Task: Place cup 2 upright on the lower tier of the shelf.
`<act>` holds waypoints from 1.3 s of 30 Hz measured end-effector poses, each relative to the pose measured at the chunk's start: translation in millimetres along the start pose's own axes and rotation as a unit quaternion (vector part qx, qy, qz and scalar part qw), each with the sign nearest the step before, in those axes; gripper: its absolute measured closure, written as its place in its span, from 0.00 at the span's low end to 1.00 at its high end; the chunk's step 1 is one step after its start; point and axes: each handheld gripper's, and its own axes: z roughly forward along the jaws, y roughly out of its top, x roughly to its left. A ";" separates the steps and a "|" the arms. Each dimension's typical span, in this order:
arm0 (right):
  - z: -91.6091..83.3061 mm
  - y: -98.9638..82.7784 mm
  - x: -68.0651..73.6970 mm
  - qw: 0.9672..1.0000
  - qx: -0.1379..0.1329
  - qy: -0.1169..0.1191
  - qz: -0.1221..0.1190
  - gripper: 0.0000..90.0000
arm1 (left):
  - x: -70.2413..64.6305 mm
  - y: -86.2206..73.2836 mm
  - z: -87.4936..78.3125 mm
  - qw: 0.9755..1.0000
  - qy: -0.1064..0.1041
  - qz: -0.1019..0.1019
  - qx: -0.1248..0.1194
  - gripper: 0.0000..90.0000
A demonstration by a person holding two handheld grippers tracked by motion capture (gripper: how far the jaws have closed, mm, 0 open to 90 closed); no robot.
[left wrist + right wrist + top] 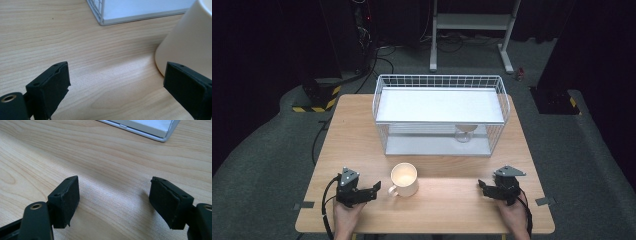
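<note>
This looks like a lab or recording studio rather than a home. A light wooden desk [362, 130] stands alone on grey carpet [262, 150], ringed by black curtains [257, 40]. Black cables [377, 55] trail across the floor, yellow-and-black hazard tape [314, 106] marks a dark stand base, and a white metal frame [472, 25] stands behind.

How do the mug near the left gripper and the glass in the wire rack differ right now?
The mug is opaque cream with a handle; the glass is see-through, with no visible handle. The mug stands on the open table; the glass sits on the lower shelf of the wire rack. Both are untouched.
</note>
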 end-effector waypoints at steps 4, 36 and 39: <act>0.0 0.0 0.0 1.000 0.000 0.000 0.000 0.27 | -2.3 -4.6 -5.4 1.000 -0.015 -0.008 -0.004 0.08; -0.2 -0.2 0.0 1.000 0.000 0.000 0.000 0.27 | -49.3 -0.6 -13.4 0.997 -0.060 0.050 -0.004 0.01; -0.1 -0.3 0.0 1.000 0.000 0.000 0.000 0.27 | -52.5 0.0 -10.8 0.997 -0.061 0.052 -0.001 0.01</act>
